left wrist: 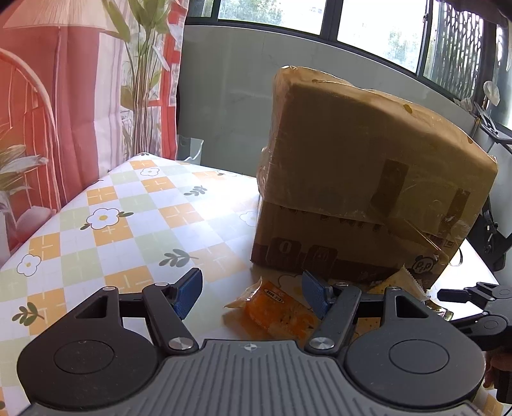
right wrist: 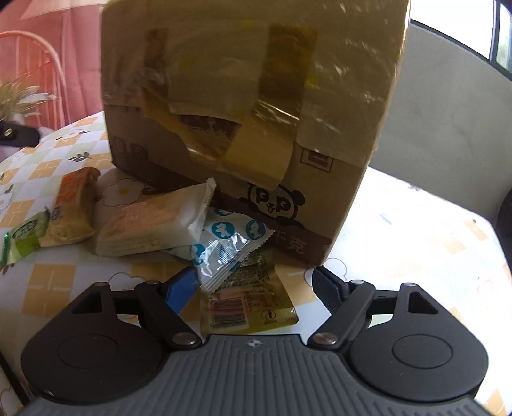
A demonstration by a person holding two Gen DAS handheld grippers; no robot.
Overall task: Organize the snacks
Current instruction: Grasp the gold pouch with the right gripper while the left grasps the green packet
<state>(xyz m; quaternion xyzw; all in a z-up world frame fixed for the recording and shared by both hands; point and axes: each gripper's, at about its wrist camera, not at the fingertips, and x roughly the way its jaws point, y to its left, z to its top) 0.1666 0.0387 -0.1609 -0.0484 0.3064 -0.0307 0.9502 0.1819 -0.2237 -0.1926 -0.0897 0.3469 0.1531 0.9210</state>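
Observation:
A taped cardboard box (left wrist: 368, 179) stands on the table; it also fills the right wrist view (right wrist: 243, 105). My left gripper (left wrist: 252, 292) is open, low over an orange snack packet (left wrist: 275, 310) that lies between its fingers. My right gripper (right wrist: 256, 286) is open over a yellow-green packet (right wrist: 246, 304). A white packet with blue dots (right wrist: 224, 246) overlaps it. A cream packet (right wrist: 153, 224), an orange packet (right wrist: 75, 204) and a green packet (right wrist: 24, 238) lie to the left, in front of the box.
The table has a checked flower-print cloth (left wrist: 105, 224). A red patterned curtain (left wrist: 64, 105) hangs at the left. A grey wall and windows (left wrist: 377, 28) are behind the box. The right gripper's black frame (left wrist: 480, 307) shows at the left view's right edge.

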